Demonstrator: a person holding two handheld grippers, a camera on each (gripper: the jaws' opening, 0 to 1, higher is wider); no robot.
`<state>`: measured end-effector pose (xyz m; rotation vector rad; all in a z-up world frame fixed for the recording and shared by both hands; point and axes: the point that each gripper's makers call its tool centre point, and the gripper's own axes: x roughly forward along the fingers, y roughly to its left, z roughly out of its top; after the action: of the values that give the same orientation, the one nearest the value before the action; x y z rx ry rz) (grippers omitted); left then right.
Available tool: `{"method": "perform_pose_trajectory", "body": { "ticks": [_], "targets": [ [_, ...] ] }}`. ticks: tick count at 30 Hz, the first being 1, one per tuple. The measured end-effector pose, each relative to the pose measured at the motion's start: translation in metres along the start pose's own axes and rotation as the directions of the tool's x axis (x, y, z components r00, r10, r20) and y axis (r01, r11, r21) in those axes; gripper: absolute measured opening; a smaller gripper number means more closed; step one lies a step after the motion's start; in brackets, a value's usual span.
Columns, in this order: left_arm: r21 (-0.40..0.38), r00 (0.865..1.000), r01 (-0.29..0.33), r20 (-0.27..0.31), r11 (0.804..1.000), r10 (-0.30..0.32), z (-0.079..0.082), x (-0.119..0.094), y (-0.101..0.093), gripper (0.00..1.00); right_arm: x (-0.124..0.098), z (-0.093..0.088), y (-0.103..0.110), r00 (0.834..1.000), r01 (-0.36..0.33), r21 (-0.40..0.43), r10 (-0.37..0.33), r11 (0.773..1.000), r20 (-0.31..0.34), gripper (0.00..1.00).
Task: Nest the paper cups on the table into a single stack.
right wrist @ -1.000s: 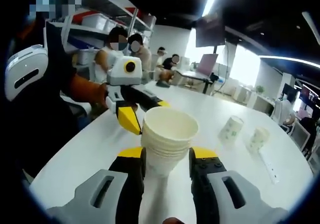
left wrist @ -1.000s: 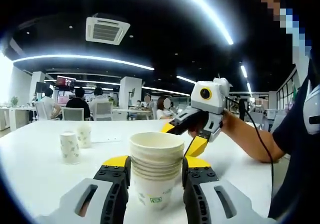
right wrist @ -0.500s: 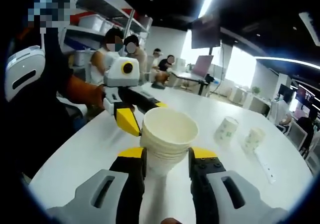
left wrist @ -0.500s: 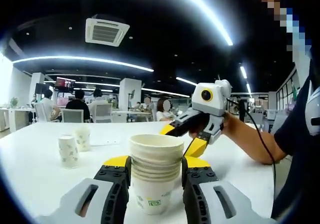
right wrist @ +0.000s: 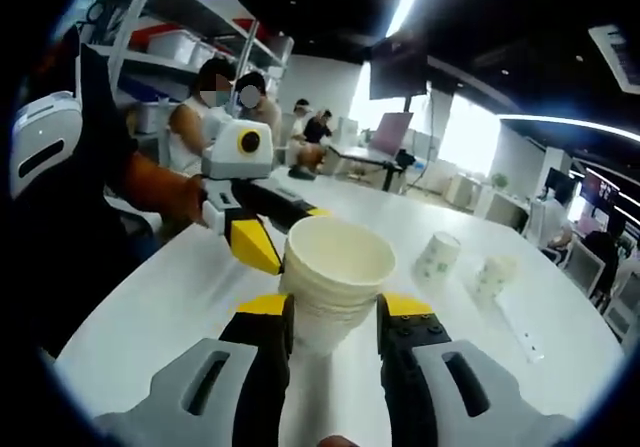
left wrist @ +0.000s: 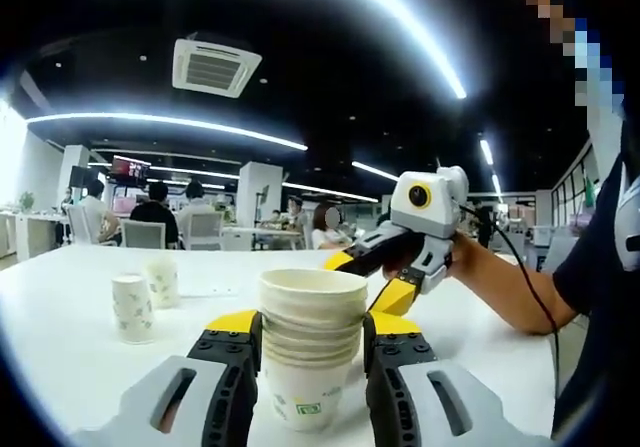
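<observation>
A stack of nested white paper cups (left wrist: 311, 345) with a green mark near its base stands upright between the jaws of my left gripper (left wrist: 312, 332), which press on its sides. In the right gripper view the same stack (right wrist: 335, 279) sits between the jaws of my right gripper (right wrist: 335, 317), also closed against it. The right gripper (left wrist: 372, 275) reaches in from the right, its yellow tips at the stack's far side. The left gripper (right wrist: 272, 232) shows behind the stack. Two loose green-patterned cups (left wrist: 132, 307) (left wrist: 162, 280) stand far left on the white table (left wrist: 70, 357); they also show as cups (right wrist: 437, 257) (right wrist: 493, 275).
A thin white strip (right wrist: 524, 331) lies on the table by the loose cups. The person's arm (left wrist: 500, 282) crosses the table's right side. People sit at other tables (left wrist: 160, 212) and shelves (right wrist: 175, 62) stand behind.
Both grippers stay closed on the stack. The views have shifted slightly; the loose cups sit a little further left in the left gripper view.
</observation>
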<state>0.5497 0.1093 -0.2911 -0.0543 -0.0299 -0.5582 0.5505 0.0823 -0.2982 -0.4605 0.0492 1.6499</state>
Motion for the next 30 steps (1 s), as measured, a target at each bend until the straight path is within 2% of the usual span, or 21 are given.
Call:
{"method": "perform_pose_trajectory", "body": {
  "ticks": [3, 10, 16, 21, 30],
  "targets": [
    [-0.005, 1.0, 0.001, 0.009, 1.0, -0.001, 0.0, 0.002, 0.004, 0.43, 0.0, 0.0, -0.004, 1.0, 0.008, 0.002, -0.008, 1.0, 0.004, 0.35],
    [-0.002, 1.0, 0.004, 0.003, 1.0, -0.004, -0.004, 0.005, -0.008, 0.43, 0.001, -0.003, -0.004, 1.0, 0.006, 0.006, -0.006, 1.0, -0.003, 0.35],
    [-0.002, 1.0, 0.004, 0.001, 1.0, -0.004, -0.004, 0.004, 0.004, 0.43, 0.002, -0.004, -0.007, 1.0, 0.005, 0.013, -0.005, 1.0, -0.003, 0.35],
    [0.016, 1.0, 0.001, -0.018, 1.0, 0.0, -0.007, 0.004, -0.001, 0.44, 0.002, -0.005, -0.006, 1.0, -0.001, 0.01, 0.001, 1.0, -0.008, 0.34],
    [0.016, 0.999, -0.017, -0.043, 1.0, 0.018, -0.012, -0.003, 0.018, 0.45, 0.0, -0.006, -0.004, 1.0, -0.009, 0.0, 0.009, 1.0, -0.015, 0.35]
  ]
}}
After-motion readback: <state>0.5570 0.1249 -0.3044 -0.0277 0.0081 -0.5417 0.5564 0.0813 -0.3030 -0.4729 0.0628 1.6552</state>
